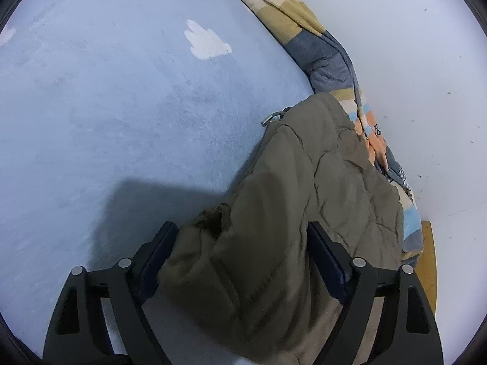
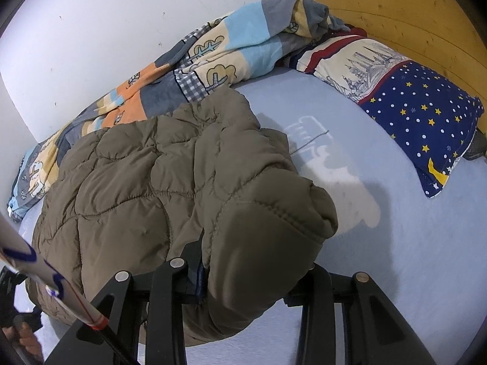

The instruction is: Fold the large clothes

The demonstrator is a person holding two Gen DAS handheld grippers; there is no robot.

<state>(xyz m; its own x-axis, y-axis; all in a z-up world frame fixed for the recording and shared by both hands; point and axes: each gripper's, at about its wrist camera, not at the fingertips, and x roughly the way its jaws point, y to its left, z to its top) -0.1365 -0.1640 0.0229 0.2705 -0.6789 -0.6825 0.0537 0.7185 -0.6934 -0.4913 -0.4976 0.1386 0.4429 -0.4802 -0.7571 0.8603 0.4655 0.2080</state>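
Observation:
An olive-green quilted jacket (image 1: 319, 188) lies on the pale blue bed sheet (image 1: 121, 106). In the left wrist view my left gripper (image 1: 243, 234) has its two black fingers on either side of a thick fold of the jacket, pads against the fabric. A drawcord with a metal tip (image 1: 269, 119) sticks out at the jacket's far edge. In the right wrist view the jacket (image 2: 146, 176) spreads leftward, and my right gripper (image 2: 258, 261) holds a bulky padded fold (image 2: 274, 222) between its fingers.
A patchwork blanket (image 2: 213, 51) is bunched along the white wall (image 2: 106, 15). A star-patterned navy pillow (image 2: 420, 112) lies by the wooden headboard (image 2: 395, 9). A person's sleeve (image 2: 36, 264) shows at lower left. White printed patches mark the sheet (image 2: 411, 258).

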